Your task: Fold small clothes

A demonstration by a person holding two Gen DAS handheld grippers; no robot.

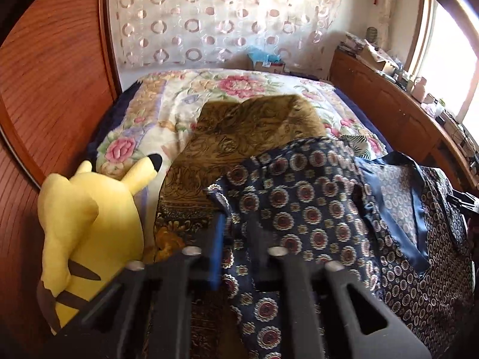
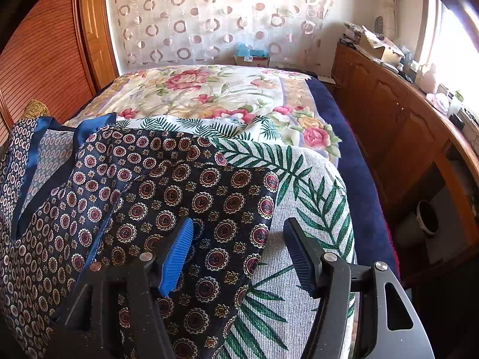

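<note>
Left tongs (image 1: 236,233) are clamping the navy medallion-print garment (image 1: 299,197) on the bed (image 1: 179,95); right tongs (image 2: 236,251) are standing apart over it.

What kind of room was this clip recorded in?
Most likely a home bedroom: a bed under a floral quilt, a sheer circle-patterned curtain behind it, a cluttered wooden sideboard along the window side, and a yellow plush toy at the bedside.

Patterned garment (image 1: 299,197) lies on the bed (image 1: 185,101), plush toy (image 1: 86,224) left.
</note>
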